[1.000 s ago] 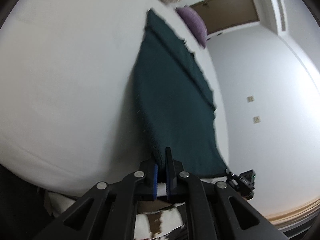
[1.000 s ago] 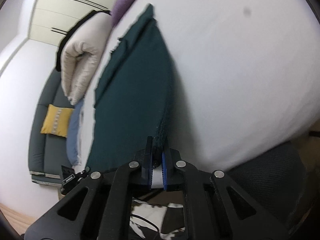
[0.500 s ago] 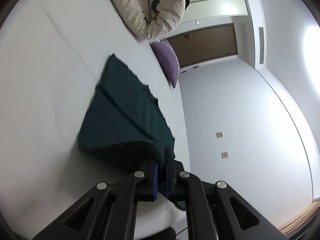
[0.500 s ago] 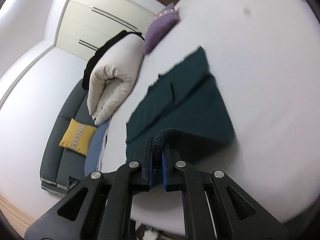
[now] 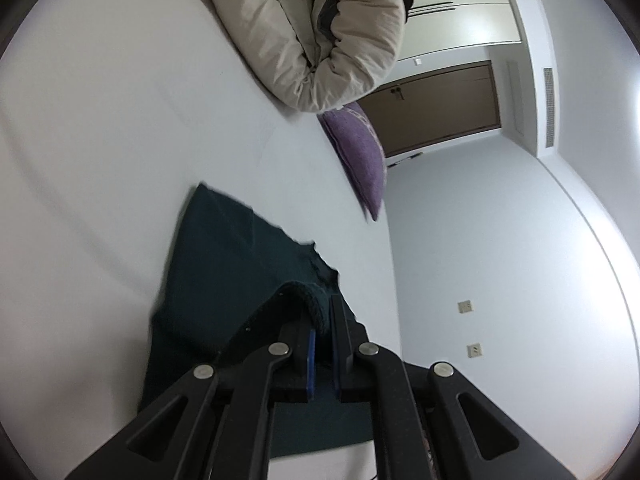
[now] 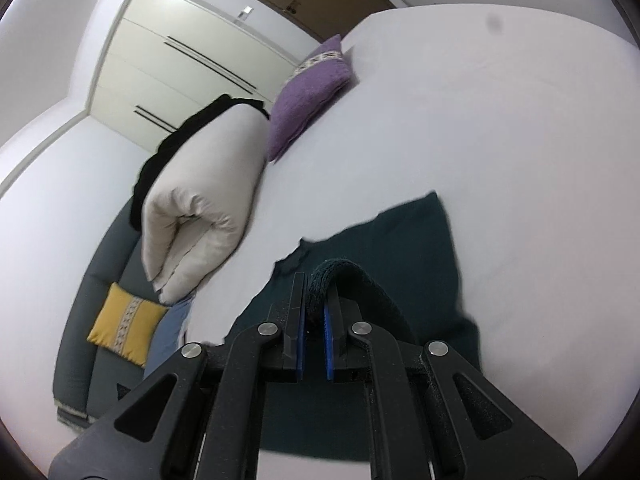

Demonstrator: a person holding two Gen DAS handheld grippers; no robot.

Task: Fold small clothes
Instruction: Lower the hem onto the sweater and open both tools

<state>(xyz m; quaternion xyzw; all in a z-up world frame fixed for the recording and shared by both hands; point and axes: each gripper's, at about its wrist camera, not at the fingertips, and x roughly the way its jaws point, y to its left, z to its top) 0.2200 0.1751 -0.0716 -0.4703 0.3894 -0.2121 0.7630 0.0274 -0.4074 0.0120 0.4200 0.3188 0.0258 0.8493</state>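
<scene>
Pinching the dark green garment [image 5: 224, 280] edge with both: left gripper [image 5: 323, 320] and right gripper [image 6: 315, 300] each clamped on it over the white bed [image 6: 520, 140]. Can't spot any readable labels.

Matt knitted dark-green cloth [image 5: 224, 280] lies on smooth white bed sheet [image 5: 100, 120]; the hand-held gripper [image 5: 323, 320] is matt black plastic.

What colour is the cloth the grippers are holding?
The cloth is dark teal green, plain, seen best in the right wrist view.

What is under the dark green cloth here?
The white bed lies under the green cloth. Both grippers pinch its lifted edge; anything beneath the cloth is hidden.
</scene>
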